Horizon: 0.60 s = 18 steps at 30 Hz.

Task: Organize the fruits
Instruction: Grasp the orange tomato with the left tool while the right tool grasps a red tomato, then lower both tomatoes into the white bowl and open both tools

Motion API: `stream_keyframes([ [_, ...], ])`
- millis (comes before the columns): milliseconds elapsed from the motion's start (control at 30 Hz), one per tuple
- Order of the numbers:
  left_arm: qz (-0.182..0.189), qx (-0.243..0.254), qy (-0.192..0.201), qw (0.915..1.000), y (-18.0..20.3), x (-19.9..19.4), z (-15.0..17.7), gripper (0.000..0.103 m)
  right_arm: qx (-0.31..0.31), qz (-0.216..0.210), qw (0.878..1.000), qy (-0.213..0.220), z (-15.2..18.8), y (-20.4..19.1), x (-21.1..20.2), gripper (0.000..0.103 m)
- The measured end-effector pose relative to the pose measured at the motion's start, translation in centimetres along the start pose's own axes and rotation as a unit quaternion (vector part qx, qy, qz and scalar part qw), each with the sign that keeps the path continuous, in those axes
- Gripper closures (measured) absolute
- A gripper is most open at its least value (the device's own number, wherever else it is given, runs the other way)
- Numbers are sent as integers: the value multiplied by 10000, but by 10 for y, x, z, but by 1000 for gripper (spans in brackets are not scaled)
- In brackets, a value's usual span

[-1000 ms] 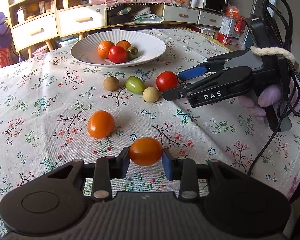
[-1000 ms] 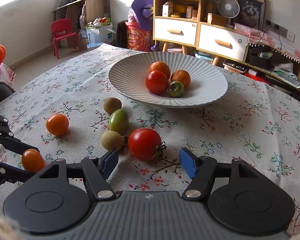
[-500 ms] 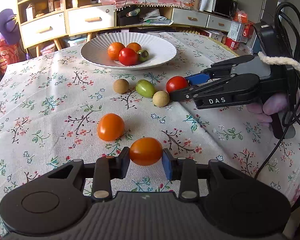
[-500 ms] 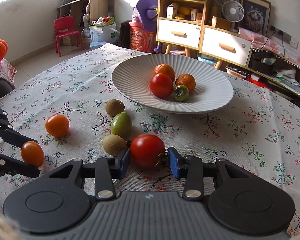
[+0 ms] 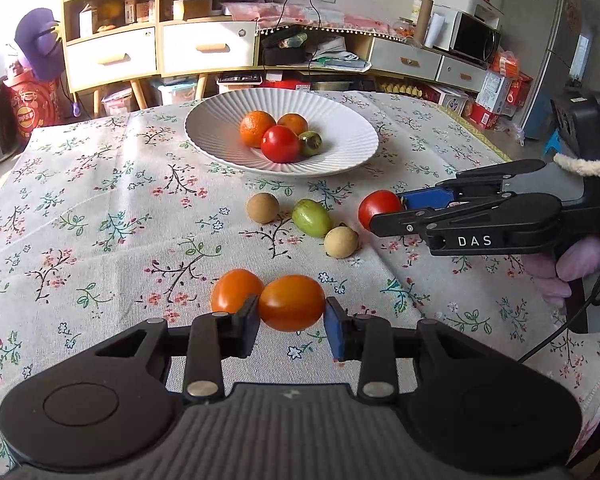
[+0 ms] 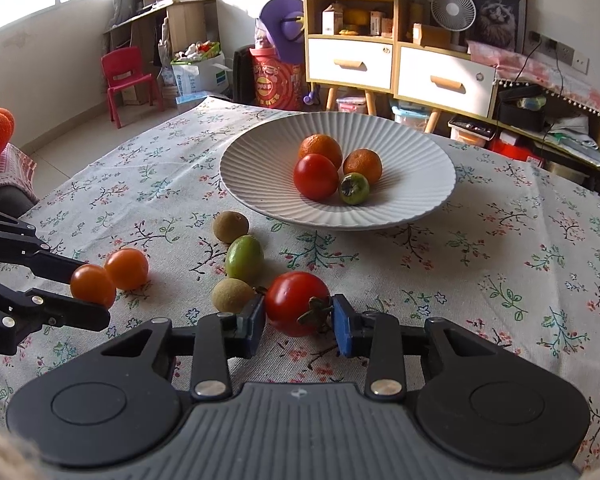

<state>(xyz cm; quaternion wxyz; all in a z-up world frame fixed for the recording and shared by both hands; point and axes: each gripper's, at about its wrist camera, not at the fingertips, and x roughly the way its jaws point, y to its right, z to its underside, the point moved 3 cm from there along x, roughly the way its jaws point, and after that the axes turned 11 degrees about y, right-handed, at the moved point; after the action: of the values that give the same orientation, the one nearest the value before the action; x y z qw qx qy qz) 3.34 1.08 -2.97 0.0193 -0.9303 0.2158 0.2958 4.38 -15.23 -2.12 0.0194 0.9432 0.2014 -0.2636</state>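
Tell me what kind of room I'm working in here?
Most likely a lived-in home, a dining or living room: a table under a floral tablecloth, a wooden shelf unit with drawers, a child's red chair and a desk fan.

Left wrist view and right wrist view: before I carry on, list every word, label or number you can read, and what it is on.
"DAS": white letters on the side of the right gripper, seen in the left wrist view.
"AI": cut-off white letters on the left gripper body at the right wrist view's left edge.
Red drum by the shelf: printed characters, too blurred to read.
Shelf boxes: labels too small to read.
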Motion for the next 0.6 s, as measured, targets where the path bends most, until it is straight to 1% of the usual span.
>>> stream_keyframes([
  [233, -103, -96, 137, 9998, -2, 9, -18, 70, 396, -74, 9991, 118, -13, 6, -3, 70],
  [400, -154, -248, 238, 9993, -3, 16, -32, 70, 506, -69, 9984, 238, -23, 9, -4, 70],
  [600, -233, -320, 375, 9985, 0, 26, -49, 70, 591, -9, 9976, 355, -33, 15, -1, 70],
])
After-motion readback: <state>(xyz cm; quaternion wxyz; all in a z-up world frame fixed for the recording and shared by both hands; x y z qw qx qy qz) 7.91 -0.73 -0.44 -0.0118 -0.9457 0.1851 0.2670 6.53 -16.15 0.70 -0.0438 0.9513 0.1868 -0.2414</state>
